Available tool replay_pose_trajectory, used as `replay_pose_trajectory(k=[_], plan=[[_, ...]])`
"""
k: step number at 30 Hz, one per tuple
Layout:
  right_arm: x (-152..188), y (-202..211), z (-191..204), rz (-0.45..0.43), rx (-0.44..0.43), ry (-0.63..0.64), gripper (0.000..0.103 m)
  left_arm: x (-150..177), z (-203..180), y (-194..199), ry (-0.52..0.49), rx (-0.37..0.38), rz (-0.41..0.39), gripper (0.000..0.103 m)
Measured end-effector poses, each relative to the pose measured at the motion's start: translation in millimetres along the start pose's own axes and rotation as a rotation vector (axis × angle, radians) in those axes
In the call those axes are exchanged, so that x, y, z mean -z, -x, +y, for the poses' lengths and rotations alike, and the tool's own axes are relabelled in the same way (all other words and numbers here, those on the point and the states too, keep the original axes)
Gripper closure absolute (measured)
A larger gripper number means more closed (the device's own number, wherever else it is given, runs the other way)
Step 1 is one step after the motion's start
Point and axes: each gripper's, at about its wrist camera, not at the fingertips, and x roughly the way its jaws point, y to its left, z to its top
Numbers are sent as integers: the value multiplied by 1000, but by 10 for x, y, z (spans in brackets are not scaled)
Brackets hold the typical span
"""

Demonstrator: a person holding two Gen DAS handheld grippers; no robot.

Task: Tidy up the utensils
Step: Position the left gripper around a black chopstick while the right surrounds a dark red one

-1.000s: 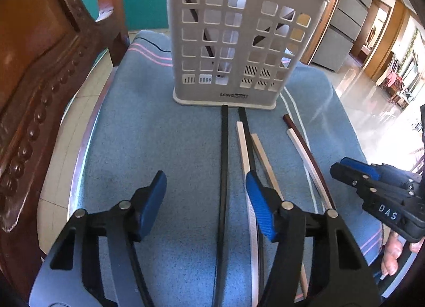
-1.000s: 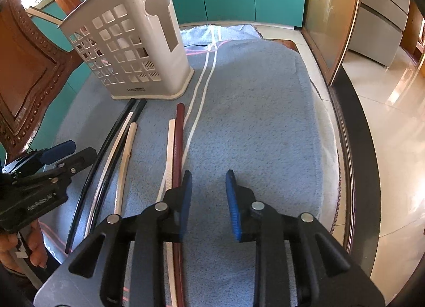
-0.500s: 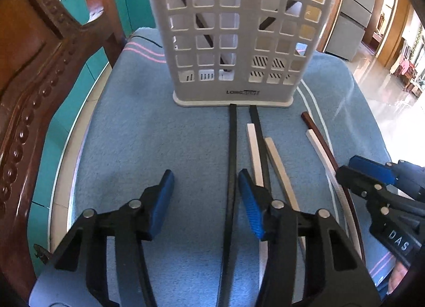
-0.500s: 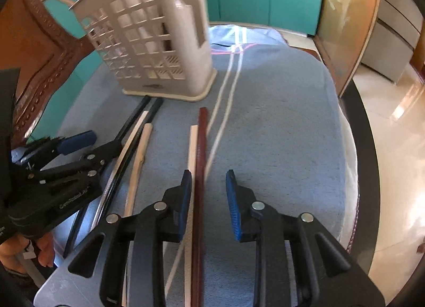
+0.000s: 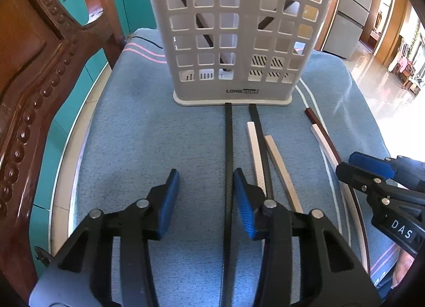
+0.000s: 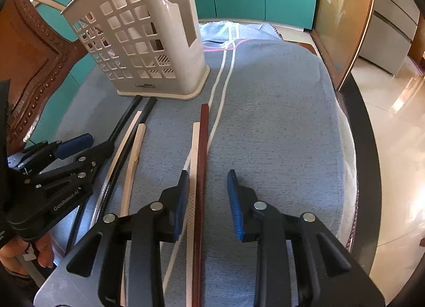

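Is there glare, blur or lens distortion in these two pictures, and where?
Left wrist view: sharp; strong glare on the floor at the right; the fisheye bends the chopsticks and the table edge. Right wrist view: also sharp; the floor is washed out at the right, the top left corner is overexposed, and the white basket leans from distortion.

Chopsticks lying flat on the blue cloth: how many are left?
6: two black carbon-textured sticks reaching the white slotted holder, a white stick, a beige wooden stick, and a white and dark red stick paired rightmost. Others already stand inside the holder.
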Motion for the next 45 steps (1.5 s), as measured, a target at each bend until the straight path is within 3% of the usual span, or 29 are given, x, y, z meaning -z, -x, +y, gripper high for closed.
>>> replay_pose_trajectory(k=[9,18,25,28,31,34,39,42,45], plan=[[-42,-14,-134,-3,-15,-64,74,38,-66,50,-30,-4,-3,80],[-55,-17,-149,-11,-4,-74,74,63,-66,75,-26,-5,-4,80],[-19,-30,11,16,33,15,70,72,-60,79,-32,-9,-6,80],[20,-13,103,39,-45,75,69,73,-63,79,-28,-7,-5,79],[1,23,66,24,-111,33,69,65,-50,74,-18,-12,-1,76],[-123,85,-53,-57,-79,-31,69,38,-39,54,-2,-11,5,76],[-353,-133,-65,-53,-62,-102,69,-26,-55,-4,14,-24,-1,75],[-480,-275,-4,-49,-39,-105,73,-43,-76,-19,18,-34,-6,73],[-564,-380,-75,-35,-29,-161,93,-49,-91,-27,20,-37,-9,73]])
